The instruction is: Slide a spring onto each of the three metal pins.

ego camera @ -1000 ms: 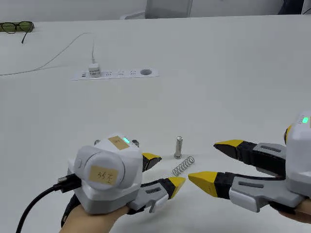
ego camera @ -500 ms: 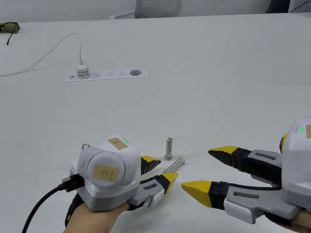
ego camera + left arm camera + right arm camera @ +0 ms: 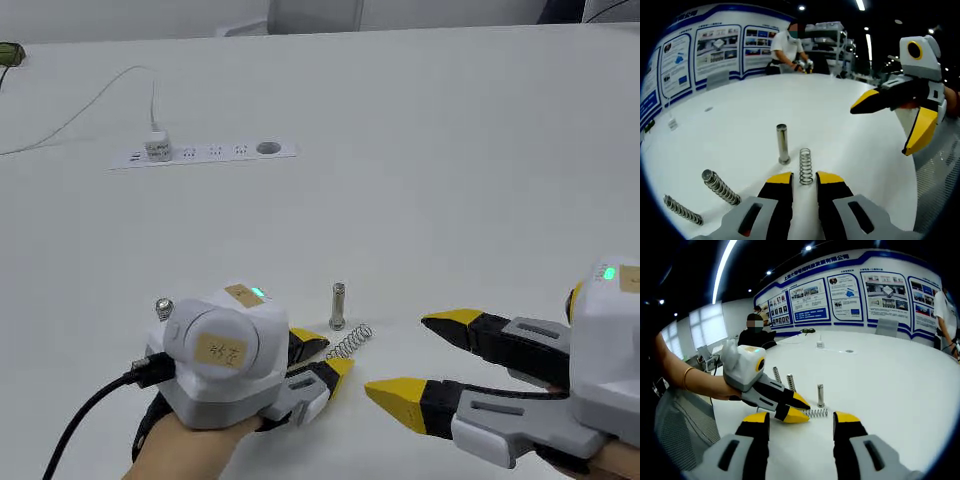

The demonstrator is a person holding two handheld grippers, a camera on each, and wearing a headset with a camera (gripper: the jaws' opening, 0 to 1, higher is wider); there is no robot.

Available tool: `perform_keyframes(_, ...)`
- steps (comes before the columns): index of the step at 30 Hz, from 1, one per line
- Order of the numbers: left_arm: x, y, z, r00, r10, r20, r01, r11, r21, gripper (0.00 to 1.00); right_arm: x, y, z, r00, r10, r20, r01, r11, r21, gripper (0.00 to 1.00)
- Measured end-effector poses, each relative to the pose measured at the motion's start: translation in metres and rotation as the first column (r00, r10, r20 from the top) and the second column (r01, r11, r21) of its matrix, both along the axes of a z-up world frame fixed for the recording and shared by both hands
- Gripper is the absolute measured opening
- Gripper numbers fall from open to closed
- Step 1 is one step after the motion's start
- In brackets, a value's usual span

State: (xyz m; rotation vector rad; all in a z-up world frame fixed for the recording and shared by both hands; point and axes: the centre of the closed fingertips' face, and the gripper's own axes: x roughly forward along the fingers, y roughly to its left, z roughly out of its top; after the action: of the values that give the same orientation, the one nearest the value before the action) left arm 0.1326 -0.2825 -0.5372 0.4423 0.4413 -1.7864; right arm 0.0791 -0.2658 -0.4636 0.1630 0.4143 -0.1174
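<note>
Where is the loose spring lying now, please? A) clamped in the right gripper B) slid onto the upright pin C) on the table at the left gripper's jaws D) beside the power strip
C: the spring lies on the table at the left gripper tips, beside the bare pin.

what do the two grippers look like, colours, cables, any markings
The left gripper and right gripper match: pale grey-white housings, black jaws with yellow tips, a green light on top. The left carries two tan stickers and a black cable at the rear. Its wrist wears a gold bangle.
</note>
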Motion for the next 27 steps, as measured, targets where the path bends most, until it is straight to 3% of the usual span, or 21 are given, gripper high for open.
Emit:
perform_keyframes(16,-0.002,-0.001,-0.002,0.999,-0.036,0.012,0.036,0.999,0.014,0.11,-0.005,-0.007,-0.008,0.999,-0.041,-0.014,0.042,0.998,0.054,0.5)
perform_keyframes(18,-0.002,0.001,-0.001,0.999,-0.042,0.027,0.042,0.999,0.016,0.11,-0.005,-0.007,-0.007,0.999,-0.044,-0.012,0.044,0.997,0.056,0.5)
perform_keyframes(27,-0.006,0.009,0.025,0.995,-0.078,0.054,0.081,0.995,-0.053,0.1,-0.004,-0.012,0.004,0.998,-0.062,0.016,0.06,0.996,0.06,0.5)
